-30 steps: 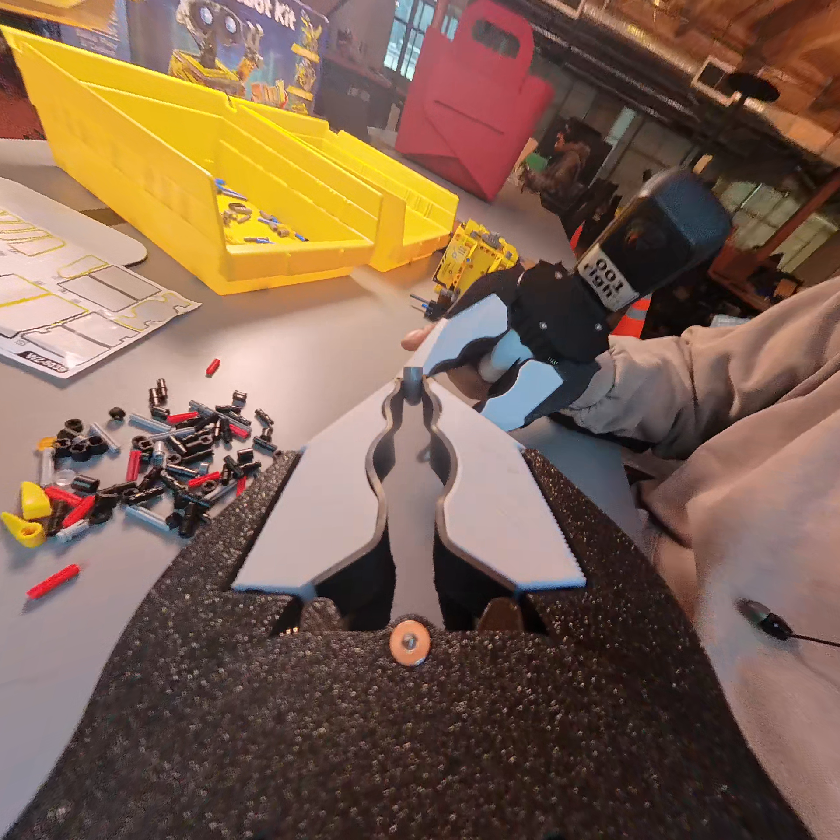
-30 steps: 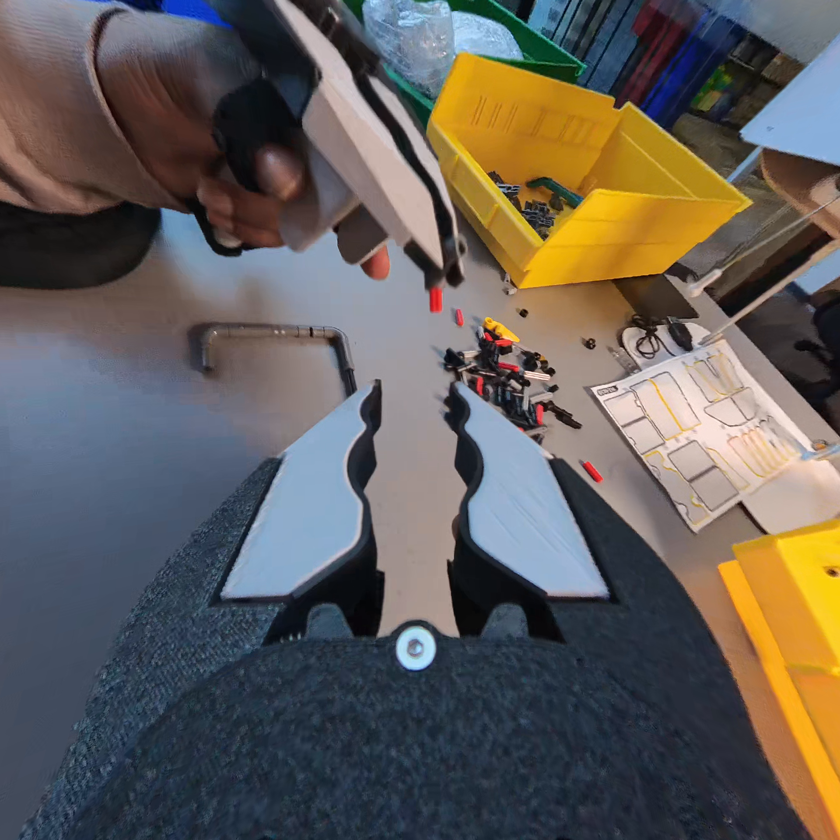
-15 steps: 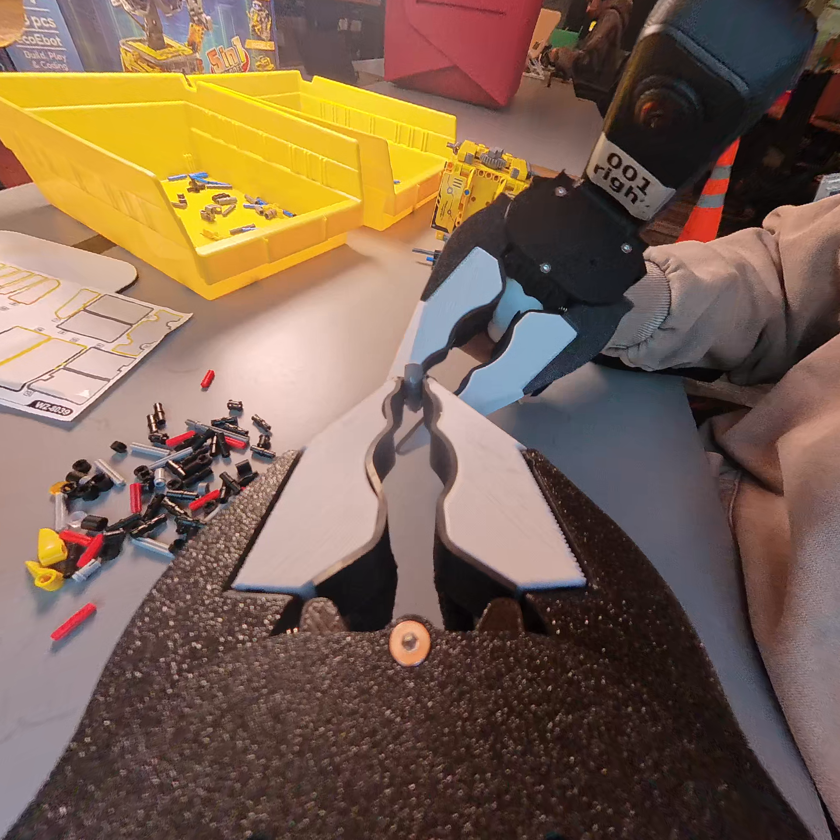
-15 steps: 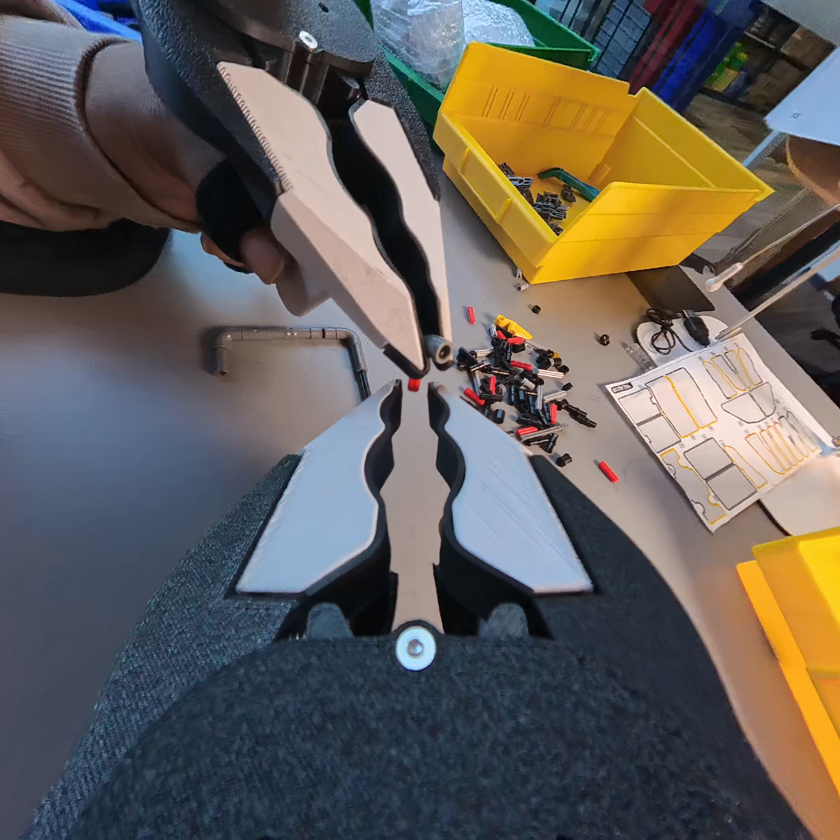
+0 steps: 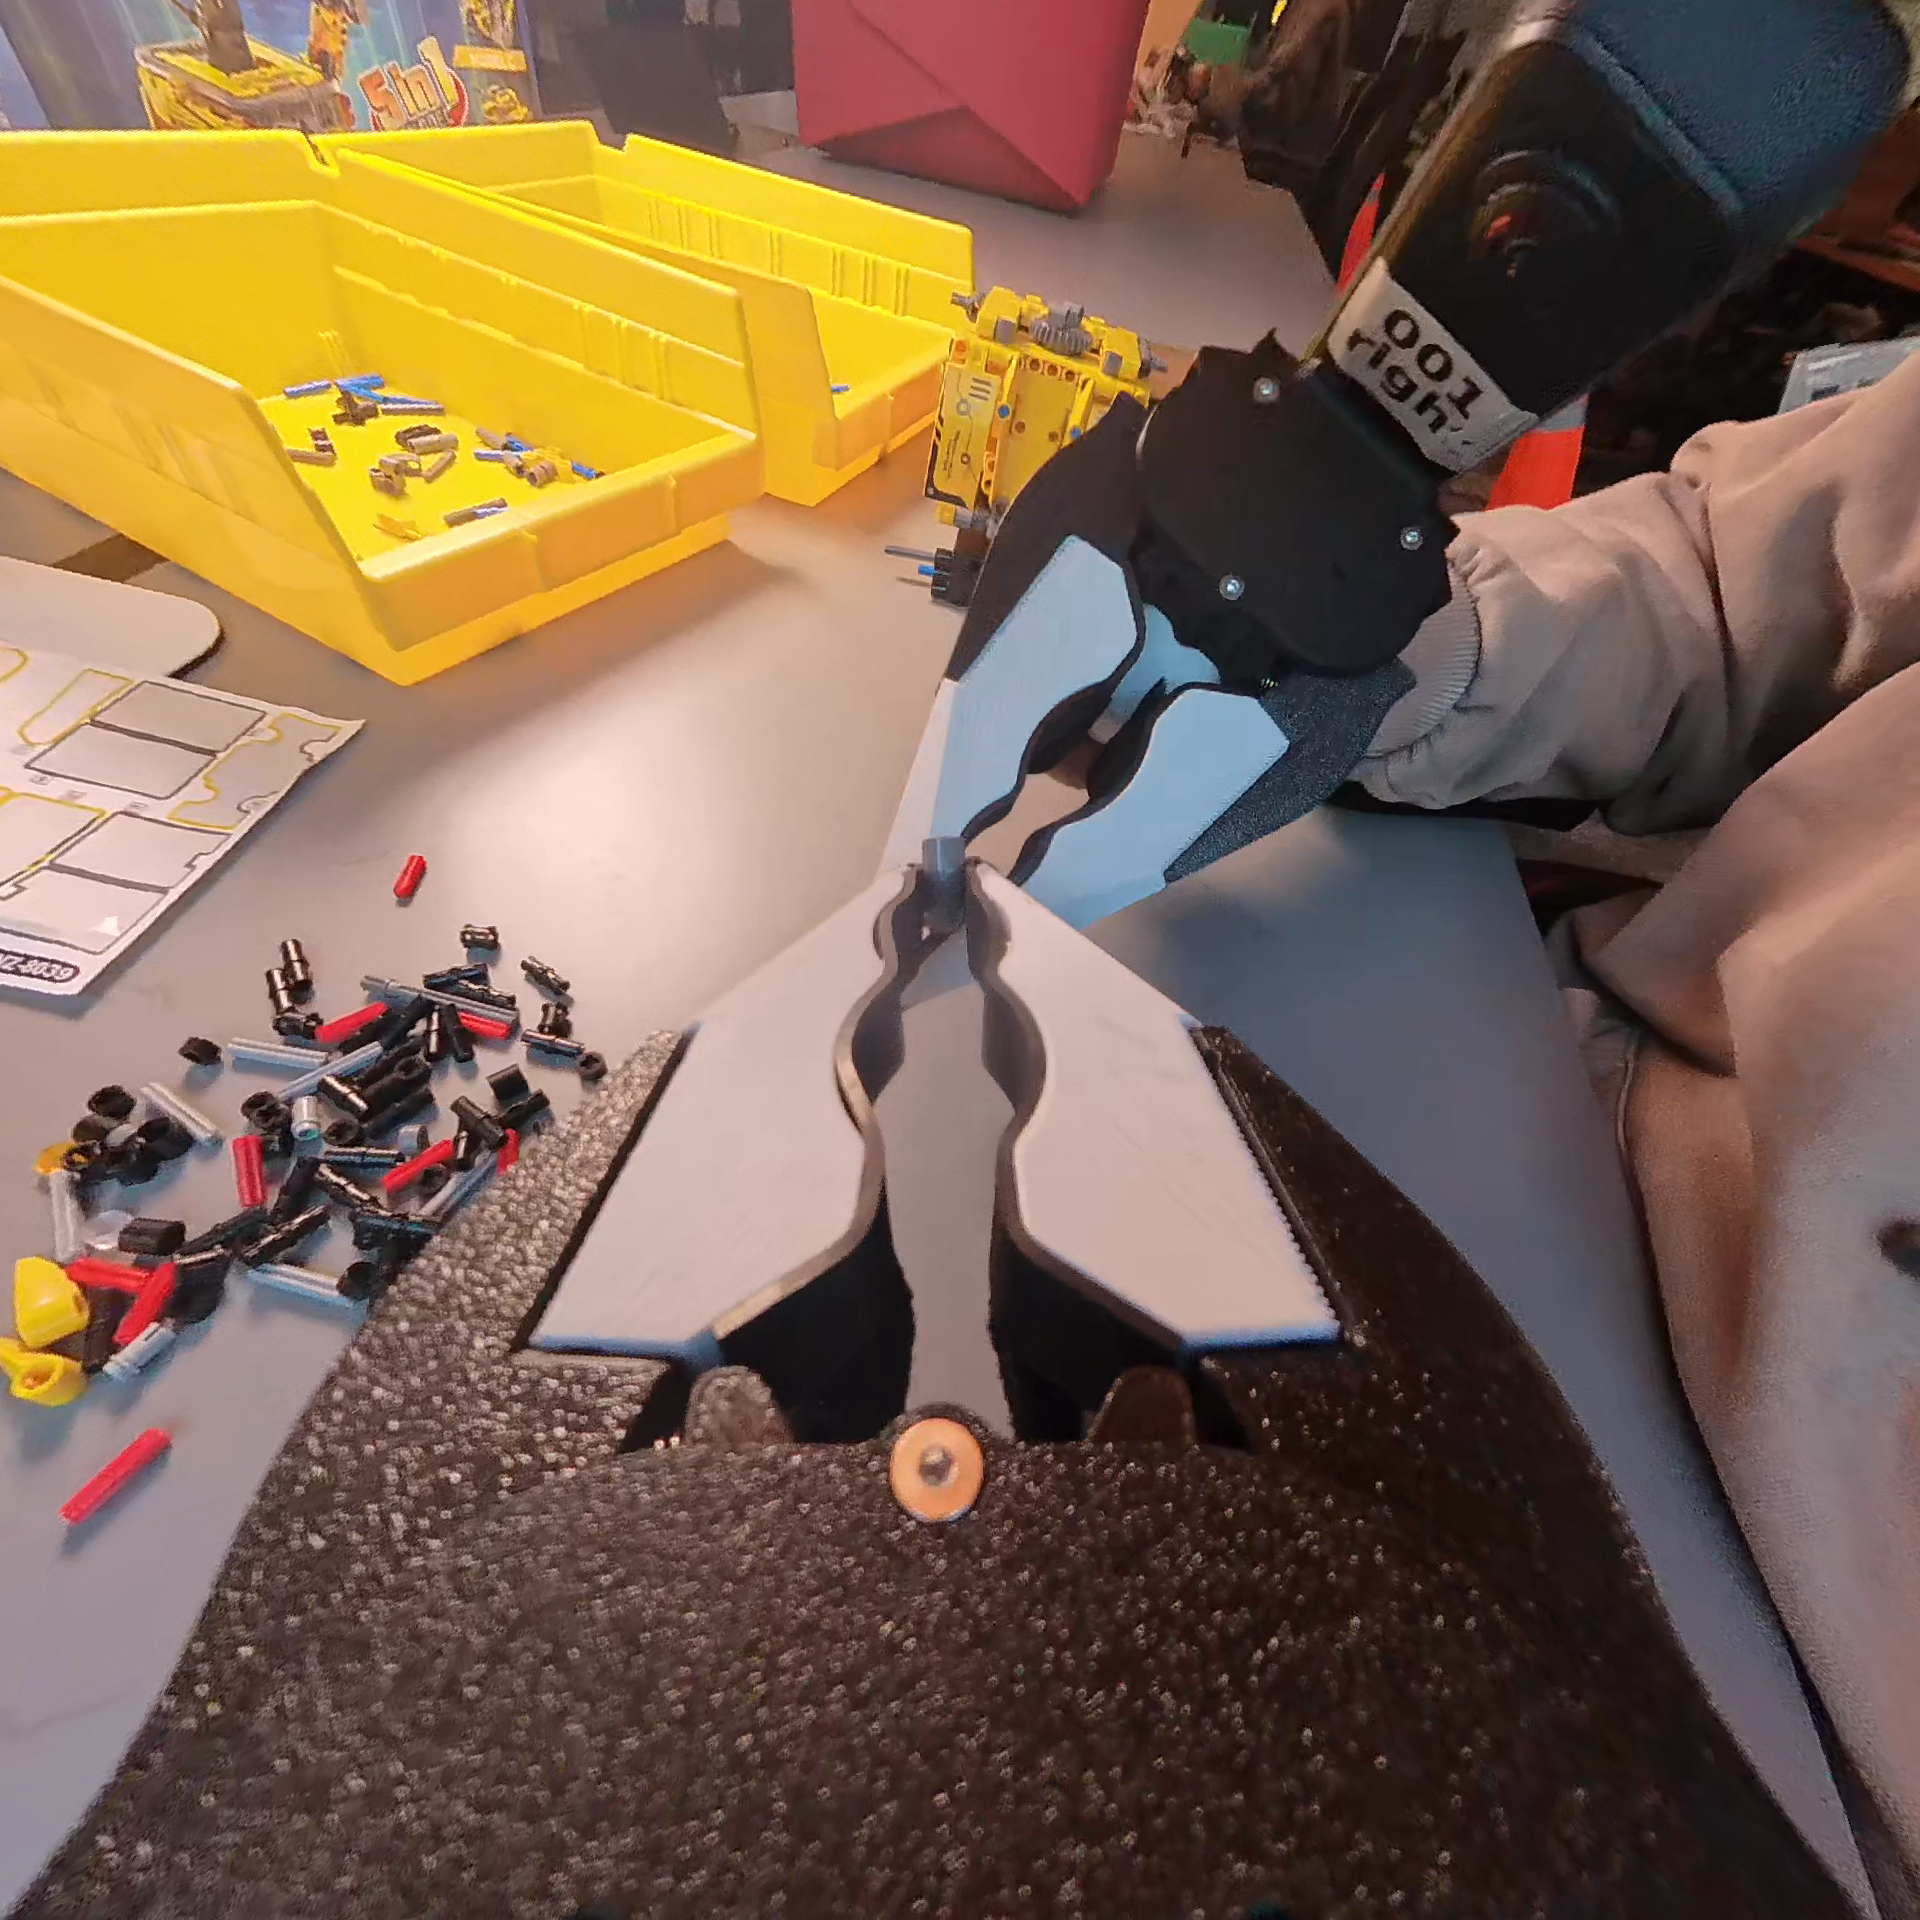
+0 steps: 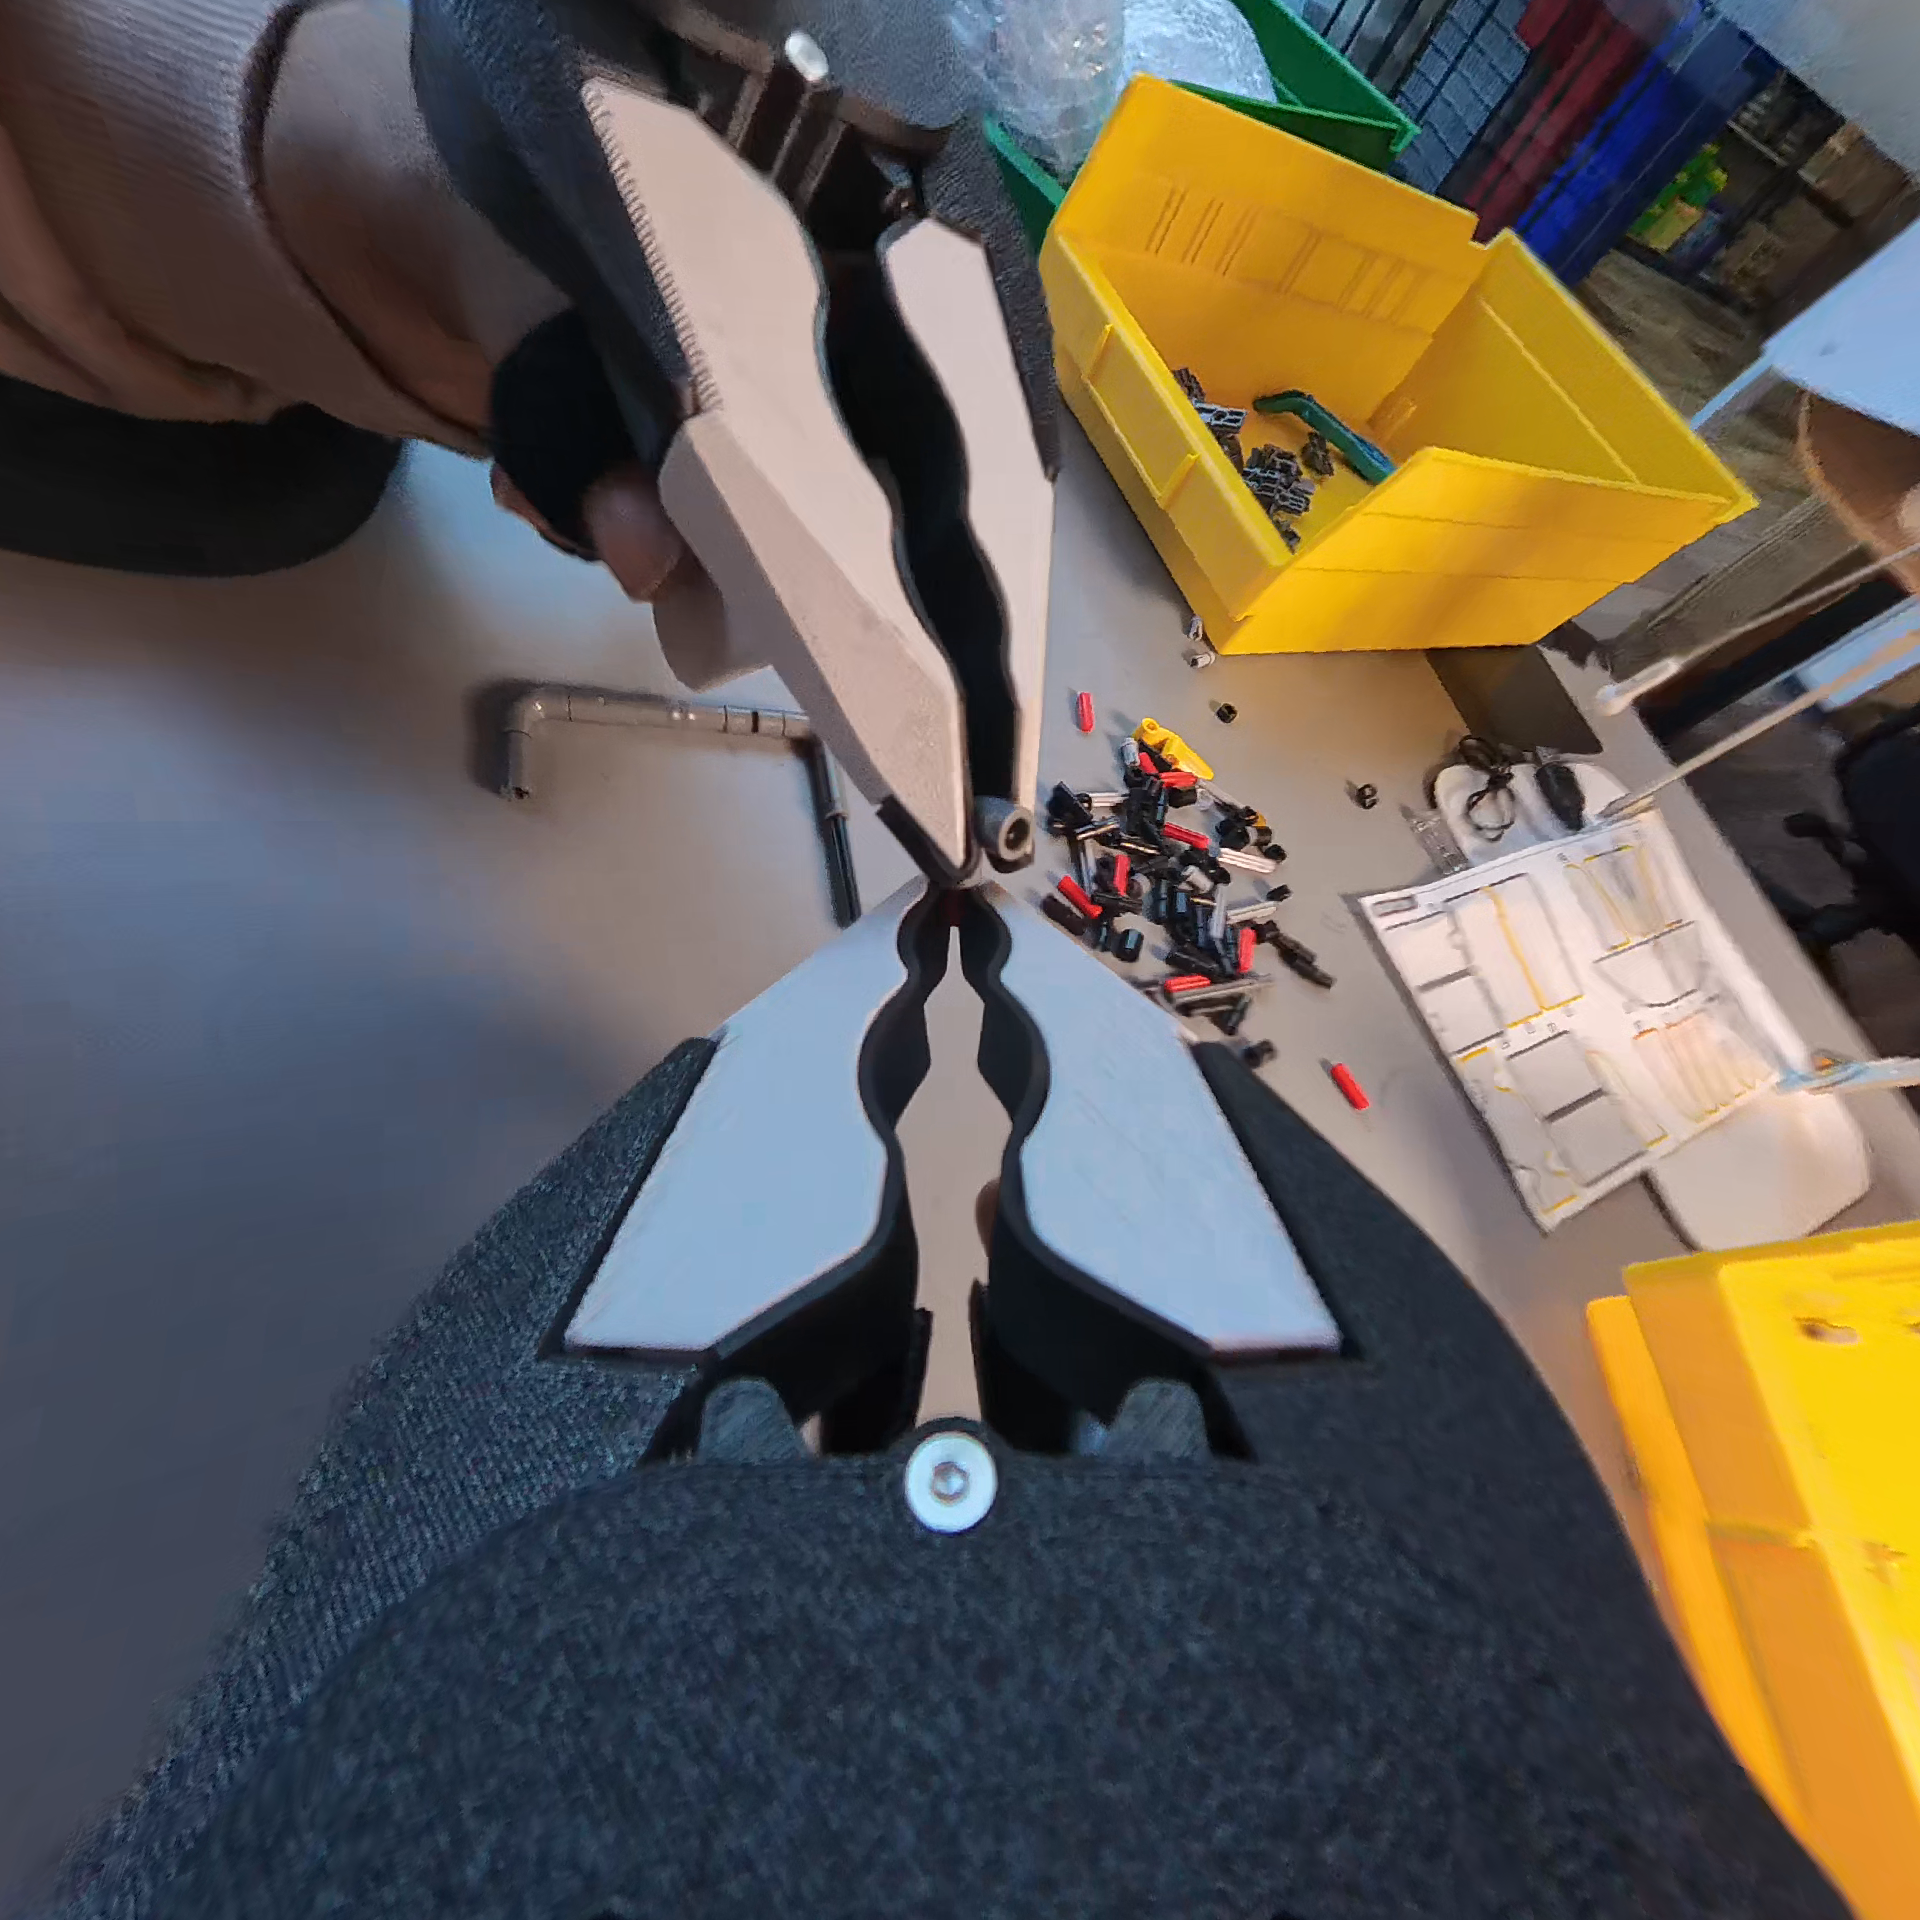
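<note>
Left gripper (image 5: 943, 896): tips pinched on a small grey connector piece (image 5: 943, 871). Right gripper (image 6: 951, 902): tips nearly together on a small red pin (image 6: 948, 906), meeting the left's tips above the grey table (image 5: 644, 769). Left of them: loose pile of pins (image 5: 343, 1122). Beyond: yellow bins (image 5: 436, 343).

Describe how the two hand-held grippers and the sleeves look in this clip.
Both match: the left hand-held gripper and right hand-held gripper have two flat pale-grey fingers with wavy black inner edges on a speckled black body with a central screw. The right one carries a dark camera with a white label. Sleeves are beige.
</note>
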The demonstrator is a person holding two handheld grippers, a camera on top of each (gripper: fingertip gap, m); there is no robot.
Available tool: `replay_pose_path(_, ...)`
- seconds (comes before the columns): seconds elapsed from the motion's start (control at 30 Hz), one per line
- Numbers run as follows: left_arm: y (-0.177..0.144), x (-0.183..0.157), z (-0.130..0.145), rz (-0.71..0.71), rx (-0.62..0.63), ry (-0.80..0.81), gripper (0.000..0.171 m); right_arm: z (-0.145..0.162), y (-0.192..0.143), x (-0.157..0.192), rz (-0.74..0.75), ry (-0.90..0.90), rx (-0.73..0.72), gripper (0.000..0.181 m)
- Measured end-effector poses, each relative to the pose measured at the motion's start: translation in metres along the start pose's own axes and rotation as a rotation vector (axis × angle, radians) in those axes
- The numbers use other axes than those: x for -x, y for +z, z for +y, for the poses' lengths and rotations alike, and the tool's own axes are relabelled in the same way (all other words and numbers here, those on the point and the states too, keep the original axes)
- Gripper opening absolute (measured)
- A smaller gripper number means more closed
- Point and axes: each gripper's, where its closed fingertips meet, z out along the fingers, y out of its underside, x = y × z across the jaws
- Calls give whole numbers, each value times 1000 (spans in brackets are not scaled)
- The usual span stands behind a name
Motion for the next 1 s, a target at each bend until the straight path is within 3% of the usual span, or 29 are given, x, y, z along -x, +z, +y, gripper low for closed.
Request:
replay_pose_path(0.07, 0, 0, 4, -10, 42, 21, 7, 3, 2, 1, 22, -82, 19, 0)
replay_pose_path(0.13, 0, 1, 5, -12, 52, 15, 6, 4, 2, 2, -1, -52, -4, 0)
replay_pose_path(0.5, -6, -1, -16, -24, 8, 28, 6, -12, -17, -12, 73, -108, -95, 0)
replay_pose_path(0.53, -12, 6, -20, -55, -19, 21, 7, -10, -18, -14, 80, -117, -86, 0)
replay_pose_path(0.57, -38, 27, -38, -145, -128, -6, 7, 14, -18, -21, 103, -148, 18, 0)
replay_pose_path(0.6, -74, 44, -56, -191, -231, -61, 6, 36, -26, -28, 111, -92, 44, 0)
replay_pose_path(0.63, -90, 48, -57, -217, -235, -29, 5, 41, -35, -32, 117, -8, 10, 0)
replay_pose_path(0.73, -44, 30, -26, -164, -68, 45, 7, 15, -29, -31, 118, -44, -39, 0)
replay_pose_path(0.93, -34, 17, -33, -96, -123, 100, 7, 16, -17, -19, 36, 36, -71, 3)
replay_pose_path(1.0, -28, 6, -29, -60, -134, 148, 7, 14, -15, -7, -46, 136, -116, 39)
